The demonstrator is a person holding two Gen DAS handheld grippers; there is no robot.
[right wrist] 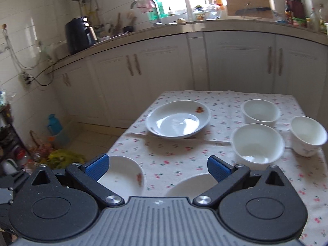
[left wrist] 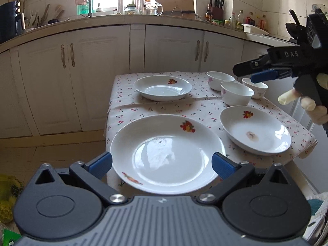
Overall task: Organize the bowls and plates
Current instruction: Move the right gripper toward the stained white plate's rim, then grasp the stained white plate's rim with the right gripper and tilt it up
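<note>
left gripper (left wrist: 162, 163) wide | right gripper (right wrist: 157, 168) wide | near plate (left wrist: 167, 153) 12 o'clock: glossy, brittle, slippery | pinch rim

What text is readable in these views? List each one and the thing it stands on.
"DAS": white letters on the black body of the right gripper, seen from the left wrist.
Labels on the counter bottles: too small to read.
Plates, bowls and tablecloth: pictures only, no words.
</note>
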